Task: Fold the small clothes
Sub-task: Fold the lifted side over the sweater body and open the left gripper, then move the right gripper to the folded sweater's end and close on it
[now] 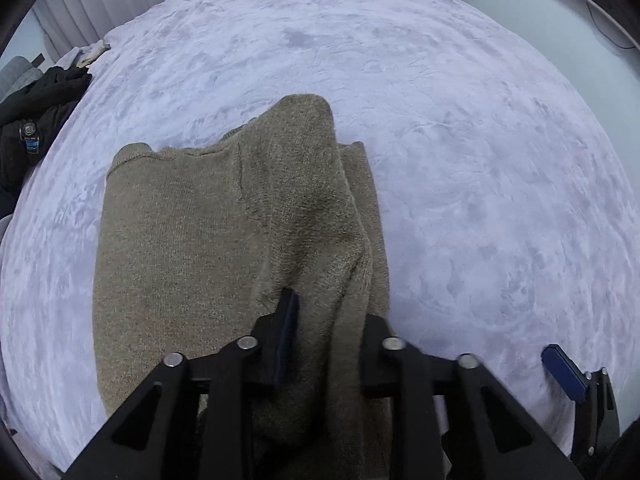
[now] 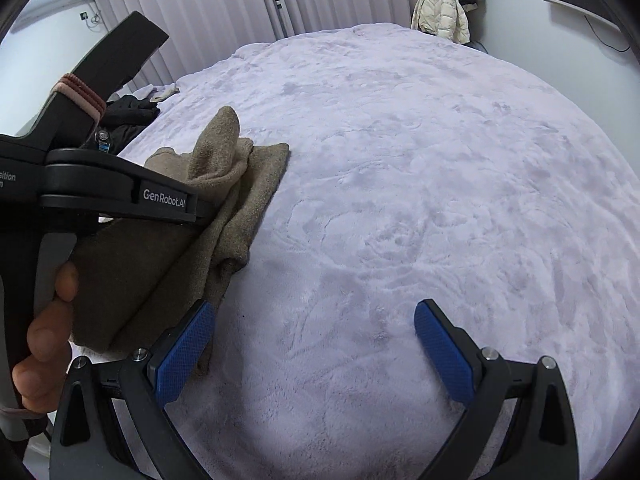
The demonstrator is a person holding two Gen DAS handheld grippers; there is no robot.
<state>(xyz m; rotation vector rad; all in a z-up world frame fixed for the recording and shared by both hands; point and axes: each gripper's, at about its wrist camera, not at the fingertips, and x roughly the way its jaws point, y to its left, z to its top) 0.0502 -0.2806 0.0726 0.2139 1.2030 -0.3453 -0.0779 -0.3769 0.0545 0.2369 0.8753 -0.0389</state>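
Olive knit garment (image 1: 224, 240): 1 | hand-held grippers: 2 | blanket (image 1: 440, 120): 1

Brown sweater (image 1: 192, 248) lies flat on lilac blanket (image 1: 460, 160). Left gripper (image 1: 324, 320) over sweater's near edge, jaws part-open, raised fold of knit between them. Black clothes (image 1: 36, 128) far left of sweater. Right gripper's blue pad (image 1: 564, 376) right of sweater.

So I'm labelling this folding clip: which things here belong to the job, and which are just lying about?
Part of the job:
- olive-brown knitted garment
- left gripper, fabric between its fingers
- right gripper, open, empty

Lying about:
- black jacket at the bed's edge
- cream puffer coat hanging by the wall
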